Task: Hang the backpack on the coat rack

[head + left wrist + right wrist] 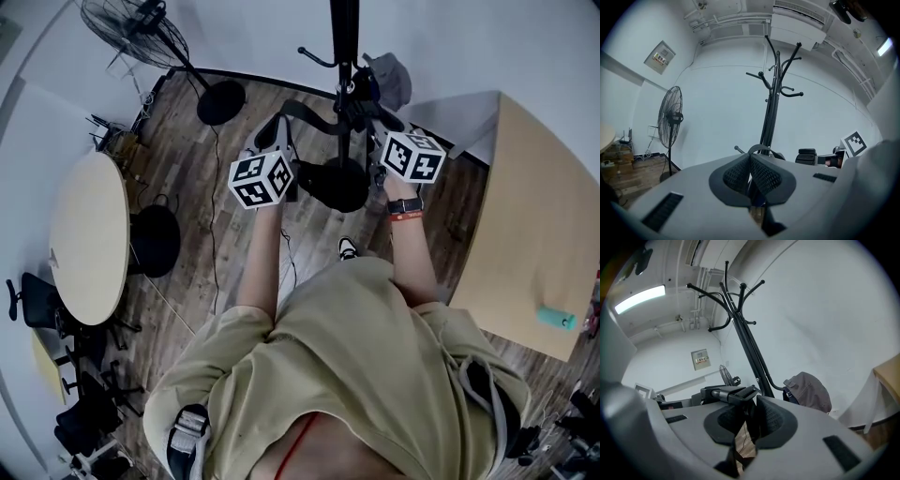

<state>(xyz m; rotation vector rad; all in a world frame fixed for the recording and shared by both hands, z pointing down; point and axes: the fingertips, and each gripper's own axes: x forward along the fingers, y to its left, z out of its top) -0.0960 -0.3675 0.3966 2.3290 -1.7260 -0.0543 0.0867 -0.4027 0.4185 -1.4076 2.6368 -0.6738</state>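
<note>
- The left hand-held gripper (274, 131) is almost shut. It pinches a thin loop (761, 148).
- The right hand-held gripper (382, 133) is narrow too. It holds a black padded strap (729, 393).
- Both point about level at the rack (344, 56), one on each side of its pole.
- The grey backpack (392, 80) is just behind the pole, a bit to the right, by a low hook. I cannot tell if it hangs there.
- A fan (131, 28) stands far to the left, near a round counter (89, 234).
</note>
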